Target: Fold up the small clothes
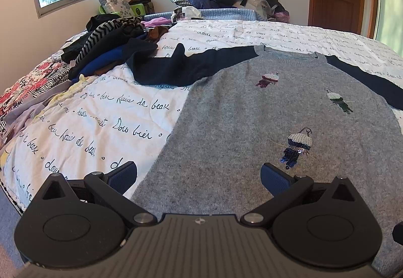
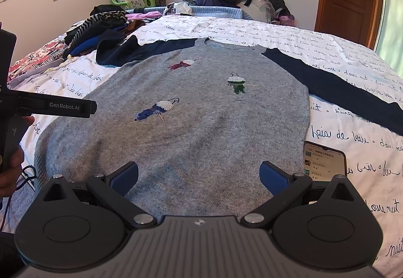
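A grey sweater (image 2: 191, 111) with navy sleeves is spread flat, face up, on the bed (image 2: 352, 152). Both the left tool (image 1: 199, 177) and the right tool (image 2: 199, 174) are held open above its hem, nothing gripped. A phone (image 2: 325, 162) is seen just beside the sweater.

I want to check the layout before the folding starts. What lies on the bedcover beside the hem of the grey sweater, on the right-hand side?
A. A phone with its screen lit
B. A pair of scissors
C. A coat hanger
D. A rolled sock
A. In the right wrist view a phone with a lit screen lies on the bedcover just beside the lower right edge of the grey sweater.
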Motion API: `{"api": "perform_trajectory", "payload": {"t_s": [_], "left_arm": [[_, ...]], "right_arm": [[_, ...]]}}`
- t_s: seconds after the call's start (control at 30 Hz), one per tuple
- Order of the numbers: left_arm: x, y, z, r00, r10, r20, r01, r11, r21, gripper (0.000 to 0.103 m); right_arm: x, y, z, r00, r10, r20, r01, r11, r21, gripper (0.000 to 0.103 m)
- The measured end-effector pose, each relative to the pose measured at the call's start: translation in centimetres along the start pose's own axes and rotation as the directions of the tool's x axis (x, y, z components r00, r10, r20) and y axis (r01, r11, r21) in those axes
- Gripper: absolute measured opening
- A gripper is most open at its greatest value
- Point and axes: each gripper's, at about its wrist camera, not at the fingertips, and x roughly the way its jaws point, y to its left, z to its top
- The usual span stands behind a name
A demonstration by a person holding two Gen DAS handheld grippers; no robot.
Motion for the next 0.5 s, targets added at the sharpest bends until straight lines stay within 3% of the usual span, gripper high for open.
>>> {"api": "perform_trajectory", "payload": {"t_s": [0.5], "left_arm": [[0.02, -0.30, 0.01, 1.000, 0.018, -0.002, -0.018, 1.000, -0.003, 0.103]], "right_arm": [[-0.10, 0.07, 0.02, 1.000, 0.001, 0.004, -0.001, 1.000, -0.002, 0.103]]}}
